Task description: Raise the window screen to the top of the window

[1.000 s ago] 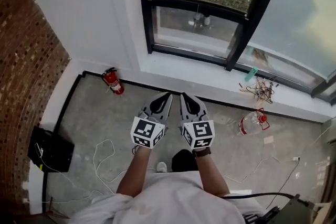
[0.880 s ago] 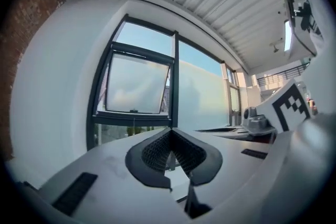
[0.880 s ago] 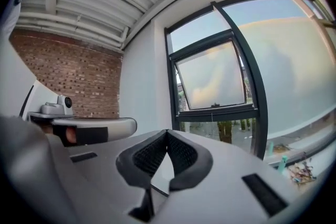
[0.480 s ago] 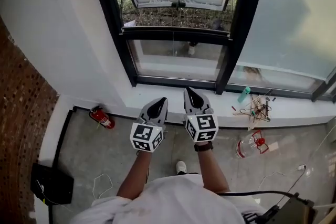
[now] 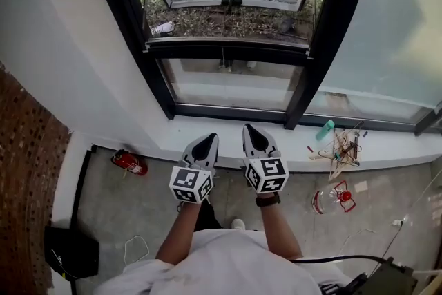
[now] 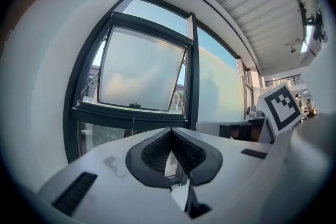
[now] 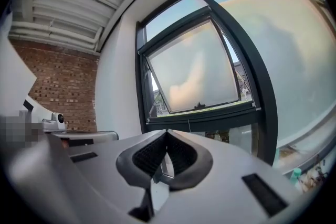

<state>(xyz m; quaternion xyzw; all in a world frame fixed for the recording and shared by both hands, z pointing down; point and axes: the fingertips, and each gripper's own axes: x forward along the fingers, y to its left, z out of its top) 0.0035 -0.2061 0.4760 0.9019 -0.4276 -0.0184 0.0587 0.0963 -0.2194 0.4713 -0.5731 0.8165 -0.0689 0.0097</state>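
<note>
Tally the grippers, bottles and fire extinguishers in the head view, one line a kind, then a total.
Grey handheld grippers: 2, the left gripper and the right gripper
Bottles: 2, a clear plastic bottle with a red top on the grey floor, a small teal bottle on the white sill
Red fire extinguisher: 1
Total: 5

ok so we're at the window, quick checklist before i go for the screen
1. Left gripper empty: ok, jaws together, nothing between them.
2. Right gripper empty: ok, same.
3. Jaws ready to take a pull: not ok, both shut.
4. Window frame reached: not ok, both grippers short of it, by the sill.
5. Screen's pull found: cannot tell; a thin cord hangs at the frame's middle.
6. Wire clutter out of the way: ok, it lies off to the right.
</note>
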